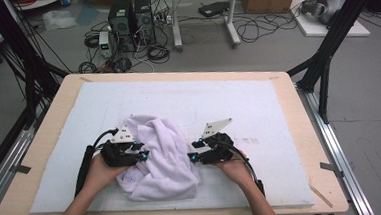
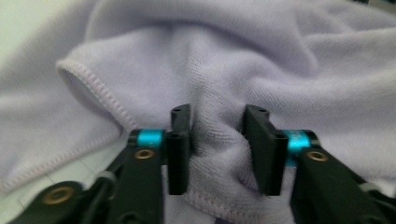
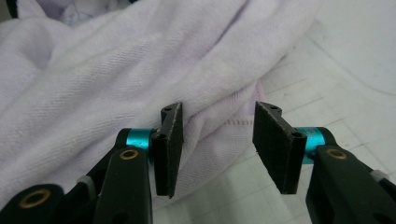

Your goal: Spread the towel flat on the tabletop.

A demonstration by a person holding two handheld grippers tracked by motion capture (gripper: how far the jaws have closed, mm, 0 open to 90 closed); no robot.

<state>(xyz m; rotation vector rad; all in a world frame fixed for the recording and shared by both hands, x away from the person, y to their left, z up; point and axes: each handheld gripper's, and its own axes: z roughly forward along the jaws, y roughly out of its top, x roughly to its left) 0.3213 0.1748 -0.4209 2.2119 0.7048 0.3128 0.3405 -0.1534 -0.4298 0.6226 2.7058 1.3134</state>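
A crumpled lilac cloth (image 1: 164, 161) lies in a heap on the white mat (image 1: 238, 104), near the table's front edge. My left gripper (image 1: 144, 155) reaches into the heap's left side. In the left gripper view a bunched fold of the cloth (image 2: 210, 60) fills the gap between the pads, and my left gripper (image 2: 217, 126) is shut on it. My right gripper (image 1: 194, 152) is at the heap's right side. In the right gripper view my right gripper (image 3: 219, 121) stands open around the hemmed edge of the cloth (image 3: 116, 70). The left pad touches the fabric and the right pad stands off it.
The mat covers most of a wooden table (image 1: 301, 115). Bare mat (image 3: 336, 84) lies to the right of the cloth. Beyond the far edge, computer towers (image 1: 130, 16) and cables sit on the floor. Black frame legs (image 1: 325, 54) stand at both sides.
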